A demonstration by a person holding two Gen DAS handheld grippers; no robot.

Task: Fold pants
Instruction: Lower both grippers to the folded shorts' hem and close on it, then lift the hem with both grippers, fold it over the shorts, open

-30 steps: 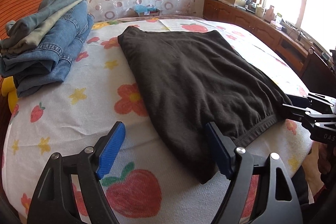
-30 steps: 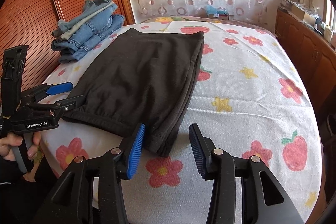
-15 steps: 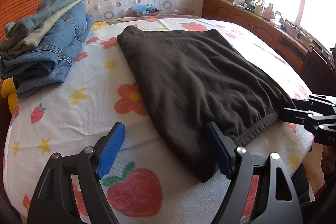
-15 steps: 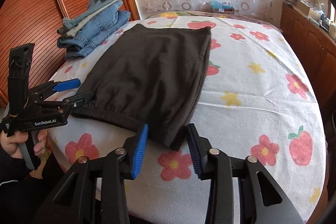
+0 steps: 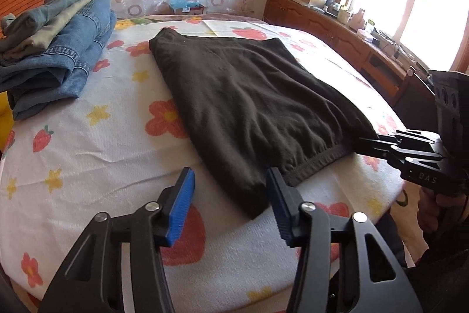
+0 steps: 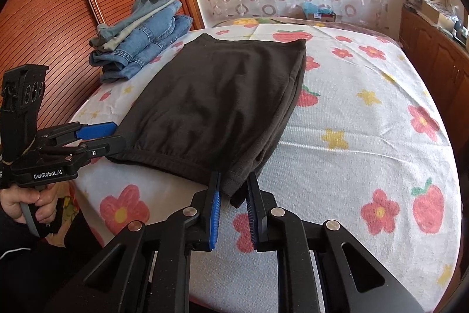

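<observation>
The black pants (image 6: 217,101) lie partly folded; the right gripper (image 6: 233,195) closes around one near corner, the left gripper (image 5: 231,195) narrows around the other, further folding remains.

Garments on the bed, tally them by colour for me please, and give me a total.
Black: 1, the black pants lying flat.
Blue denim: cannot tell, a stacked denim pile; layers overlap.
Pale grey-green: 1 layer showing in that pile.
Total: at least 3.
</observation>
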